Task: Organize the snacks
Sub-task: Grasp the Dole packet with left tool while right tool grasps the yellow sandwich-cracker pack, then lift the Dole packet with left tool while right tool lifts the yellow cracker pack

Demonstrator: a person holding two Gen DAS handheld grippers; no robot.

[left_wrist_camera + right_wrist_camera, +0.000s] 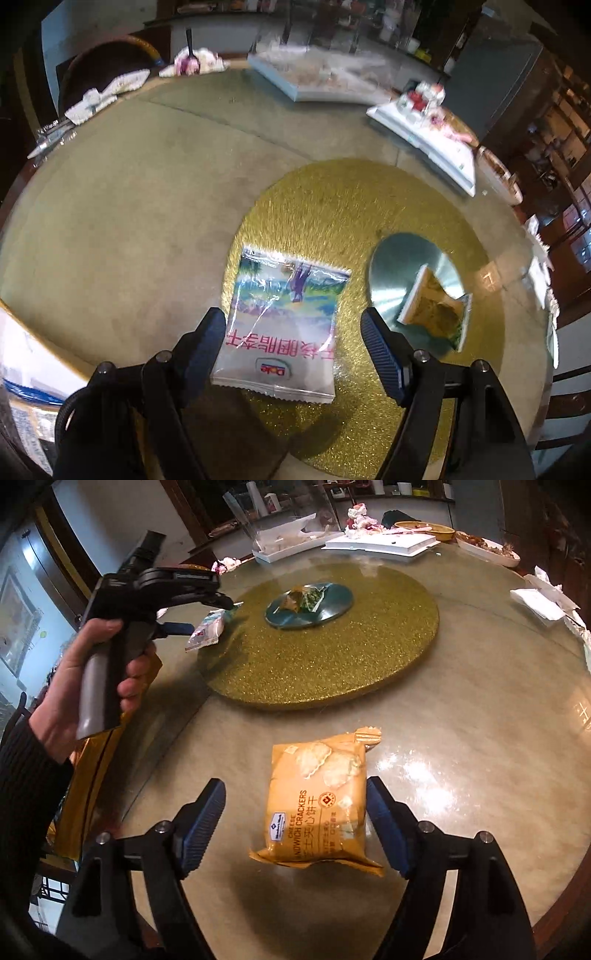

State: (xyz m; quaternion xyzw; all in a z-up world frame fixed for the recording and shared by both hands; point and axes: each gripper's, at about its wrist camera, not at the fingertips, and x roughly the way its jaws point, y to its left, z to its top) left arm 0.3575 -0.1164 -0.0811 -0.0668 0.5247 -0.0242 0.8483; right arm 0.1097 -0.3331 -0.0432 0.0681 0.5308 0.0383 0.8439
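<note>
Snack packets lie under both grippers. One white packet point(282, 325) with a printed landscape and red lettering sits between the fingers of the left gripper point(295, 347); its left edge is at or behind the left pad, and whether they touch cannot be told, while the right pad stands clear of it. That gripper is spread wide and grips nothing. The packet is glossy, crinkled film with saw-toothed end seams, lying on a round gold glitter board point(369, 206). Ahead and to the right of the left gripper, a small brownish packet point(436, 310) lies partly on a shiny metal disc point(402, 266); its print is too blurred to read.

The right gripper point(295, 827) stands wide apart over an orange cracker packet point(319, 801), a puffy pillow pack flat on the smooth stone table point(461, 738). Its right pad is just beside the packet's edge and the left pad well clear, so nothing is held. A hand point(85, 686) in a dark ribbed sleeve holds the left gripper's handle, far left of the right gripper. Clutter along the table's far rim is blurred.
</note>
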